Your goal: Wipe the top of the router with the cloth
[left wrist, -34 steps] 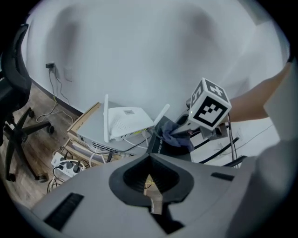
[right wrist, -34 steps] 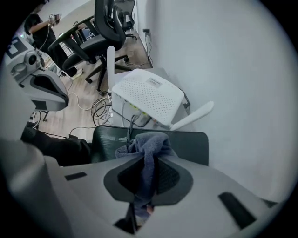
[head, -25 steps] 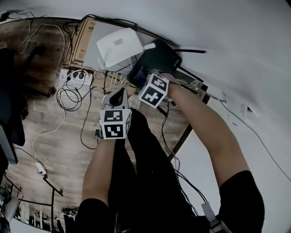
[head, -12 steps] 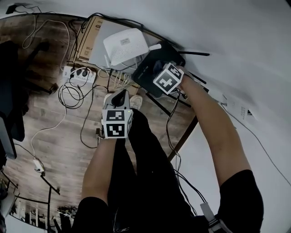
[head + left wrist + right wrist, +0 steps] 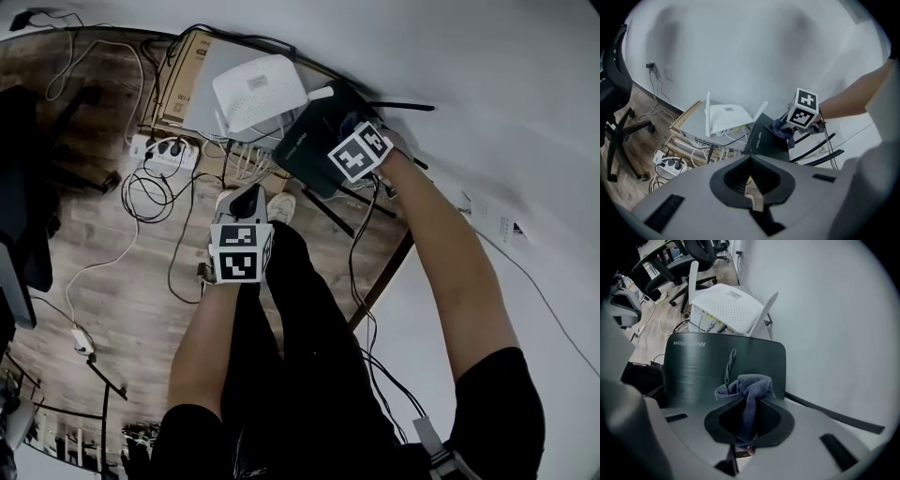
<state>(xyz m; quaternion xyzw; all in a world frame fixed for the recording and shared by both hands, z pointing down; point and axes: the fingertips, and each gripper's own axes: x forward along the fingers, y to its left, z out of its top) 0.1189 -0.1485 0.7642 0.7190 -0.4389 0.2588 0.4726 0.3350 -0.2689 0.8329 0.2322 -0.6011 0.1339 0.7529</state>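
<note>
A black router [image 5: 309, 141] lies flat beside a white router [image 5: 258, 91]; in the right gripper view the black router's top [image 5: 703, 366] fills the middle. My right gripper [image 5: 746, 416] is shut on a blue-grey cloth [image 5: 749, 389], bunched against the black router's top near its right-hand edge. In the head view the right gripper [image 5: 354, 148] sits over the router's far right part. From the left gripper view the cloth [image 5: 782, 129] shows under the right gripper's marker cube. My left gripper [image 5: 247, 201] hangs apart, above the floor, its jaws [image 5: 751, 180] shut on nothing.
The white router [image 5: 726, 305] with upright antennas rests on a grey box in a cardboard carton [image 5: 183, 75]. A power strip [image 5: 157, 152] and loose cables lie on the wood floor. Black antennas [image 5: 820, 152] stretch along the white wall. An office chair [image 5: 616, 112] stands left.
My right gripper has slid with the cloth up and to the right across the black router's top. The left gripper has stayed where it was.
</note>
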